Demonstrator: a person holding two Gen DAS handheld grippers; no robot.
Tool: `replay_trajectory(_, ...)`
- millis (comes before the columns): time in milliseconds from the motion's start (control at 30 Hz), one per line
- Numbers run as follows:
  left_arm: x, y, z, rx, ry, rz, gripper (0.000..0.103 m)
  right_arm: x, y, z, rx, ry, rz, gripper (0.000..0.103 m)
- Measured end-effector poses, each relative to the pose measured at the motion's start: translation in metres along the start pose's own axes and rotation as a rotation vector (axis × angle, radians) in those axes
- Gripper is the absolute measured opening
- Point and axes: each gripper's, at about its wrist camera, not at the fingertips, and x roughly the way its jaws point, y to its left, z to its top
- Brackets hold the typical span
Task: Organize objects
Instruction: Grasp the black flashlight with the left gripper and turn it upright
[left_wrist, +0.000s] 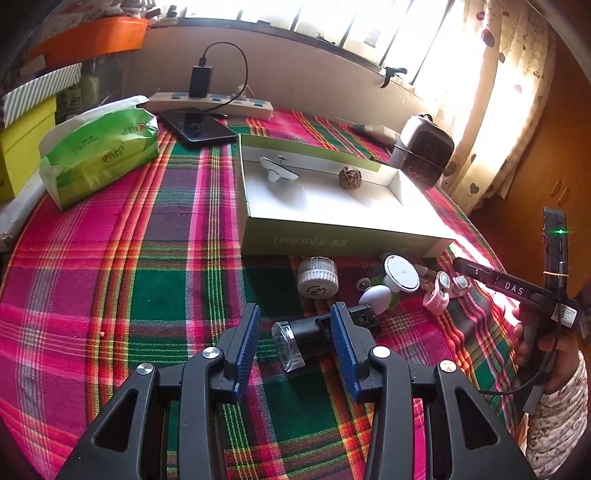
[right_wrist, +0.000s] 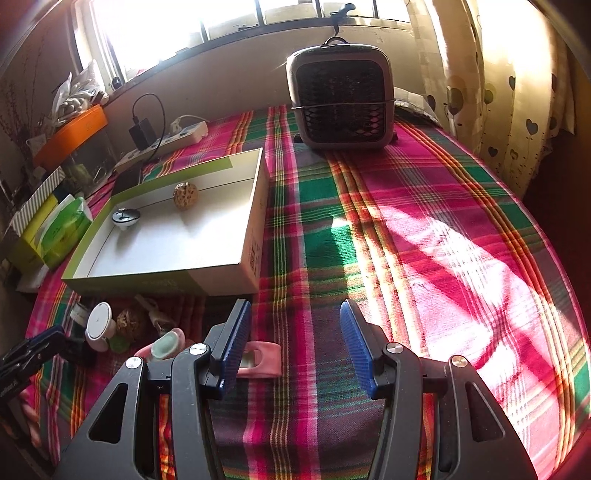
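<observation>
The left gripper (left_wrist: 293, 341) stood released, its blue pads straddling but not pressing a small black device with a clear square cap (left_wrist: 295, 341) lying before the shallow white cardboard box's (left_wrist: 343, 236) near wall. Best centre the black body between the pads, then clench. The right gripper (right_wrist: 291, 347) hung released over bare plaid cloth (right_wrist: 314, 240).

Black clear-capped device (left_wrist: 314, 338) partly behind the left gripper's (left_wrist: 295, 350) pad; pink piece (right_wrist: 258, 363) half behind the right gripper's (right_wrist: 295, 354) pad
</observation>
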Motion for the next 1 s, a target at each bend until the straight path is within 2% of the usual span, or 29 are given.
replay_trajectory(300,0.001,0.003,0.001,-0.007,0.000,-0.003,0.038,-0.013,0.004,-0.018,-0.061,0.061,-0.035,0.051)
replay_trajectory(400,0.001,0.003,0.001,-0.003,0.001,-0.006,0.038,-0.019,0.005,-0.023,-0.063,0.054,-0.007,0.051)
replay_trajectory(533,0.000,0.003,0.001,-0.003,0.003,-0.013,0.038,-0.028,0.003,-0.025,-0.025,0.010,-0.020,0.051)
replay_trajectory(767,-0.002,-0.006,-0.006,0.028,0.016,-0.040,0.038,-0.037,0.017,-0.031,-0.042,-0.056,0.100,0.052)
replay_trajectory(900,-0.004,-0.013,-0.012,0.053,0.032,-0.067,0.038,-0.033,0.024,-0.033,-0.069,-0.044,0.158,0.052)
replay_trajectory(1000,-0.006,-0.020,-0.015,0.080,0.044,-0.075,0.038,-0.027,0.028,-0.035,-0.090,-0.027,0.158,0.052)
